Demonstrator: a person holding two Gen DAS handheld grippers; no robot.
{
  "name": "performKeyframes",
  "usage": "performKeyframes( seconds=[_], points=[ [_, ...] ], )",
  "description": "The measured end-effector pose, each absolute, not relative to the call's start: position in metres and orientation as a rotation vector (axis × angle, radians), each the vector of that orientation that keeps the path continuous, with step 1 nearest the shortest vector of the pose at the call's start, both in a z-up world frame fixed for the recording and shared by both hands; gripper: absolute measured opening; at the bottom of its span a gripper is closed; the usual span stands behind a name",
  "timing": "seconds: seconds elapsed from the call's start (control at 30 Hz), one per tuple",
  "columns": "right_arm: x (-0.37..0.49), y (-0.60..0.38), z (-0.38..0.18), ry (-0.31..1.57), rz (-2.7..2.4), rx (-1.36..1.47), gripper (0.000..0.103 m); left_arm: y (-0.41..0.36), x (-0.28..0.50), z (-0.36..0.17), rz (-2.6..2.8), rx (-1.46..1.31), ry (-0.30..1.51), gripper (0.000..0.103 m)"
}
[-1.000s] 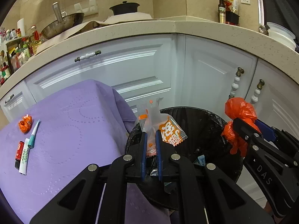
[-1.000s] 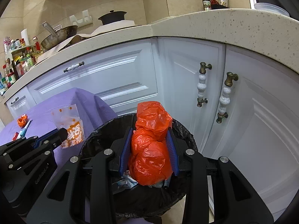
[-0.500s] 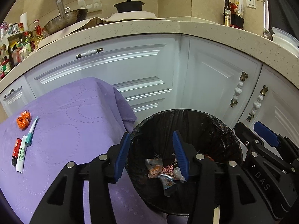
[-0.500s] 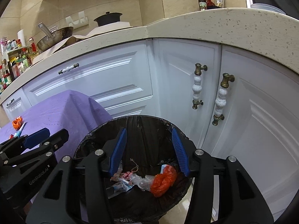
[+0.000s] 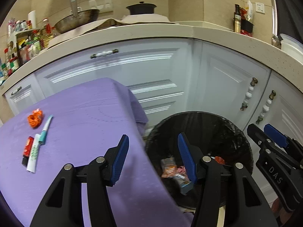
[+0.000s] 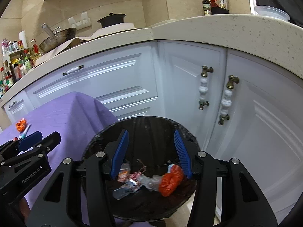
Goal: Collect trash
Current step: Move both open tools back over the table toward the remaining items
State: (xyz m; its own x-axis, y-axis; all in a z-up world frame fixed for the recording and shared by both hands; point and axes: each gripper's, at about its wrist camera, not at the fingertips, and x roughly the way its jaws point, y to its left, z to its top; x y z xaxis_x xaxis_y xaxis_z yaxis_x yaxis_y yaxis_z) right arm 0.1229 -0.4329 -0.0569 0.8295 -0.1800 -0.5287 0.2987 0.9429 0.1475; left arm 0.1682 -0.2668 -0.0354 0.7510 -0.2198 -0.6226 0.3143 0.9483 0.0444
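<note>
My left gripper [image 5: 153, 158] is open and empty, straddling the edge between the purple-covered table [image 5: 85, 117] and the black-lined trash bin [image 5: 204, 124]. My right gripper [image 6: 150, 154] is open and empty above the bin [image 6: 151, 121]. Inside lie an orange plastic bag [image 6: 170, 179], a snack wrapper [image 6: 123, 172] and other scraps. On the table's left lie a crumpled orange wrapper [image 5: 35, 118], a teal-capped pen [image 5: 45, 130], a white tube [image 5: 33, 155] and a small red packet [image 5: 27, 147]. The right gripper also shows at the left wrist view's right edge [image 5: 272, 138].
White cabinet doors with ceramic handles [image 6: 203, 88] stand close behind the bin. A speckled counter [image 6: 208, 26] above holds a wok [image 5: 77, 19], a black pot [image 5: 141, 7] and bottles. A spice rack [image 5: 20, 45] is far left. The purple cloth drapes beside the bin.
Both grippers opened and dropped the snack wrapper and the orange bag into the bin a second ago. Since then the left gripper has swung left toward the table.
</note>
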Motion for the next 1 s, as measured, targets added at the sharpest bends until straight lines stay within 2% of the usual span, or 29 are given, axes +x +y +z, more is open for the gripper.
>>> performKeyframes(
  seconds=[0.33, 0.77, 1.0],
  points=[
    [0.135, -0.362, -0.042, 0.537, -0.122, 0.223, 0.049, -0.183, 0.165, -0.031, -0.167, 0.133, 0.653, 0.053],
    [0.166, -0.215, -0.031, 0.572, 0.114, 0.136, 0.049, -0.017, 0.159, -0.031, 0.105, 0.026, 0.682, 0.054],
    [0.187, -0.147, -0.034, 0.622, 0.192, 0.087, 0.049, 0.047, 0.155, -0.035, 0.198, -0.002, 0.693, 0.054]
  ],
)
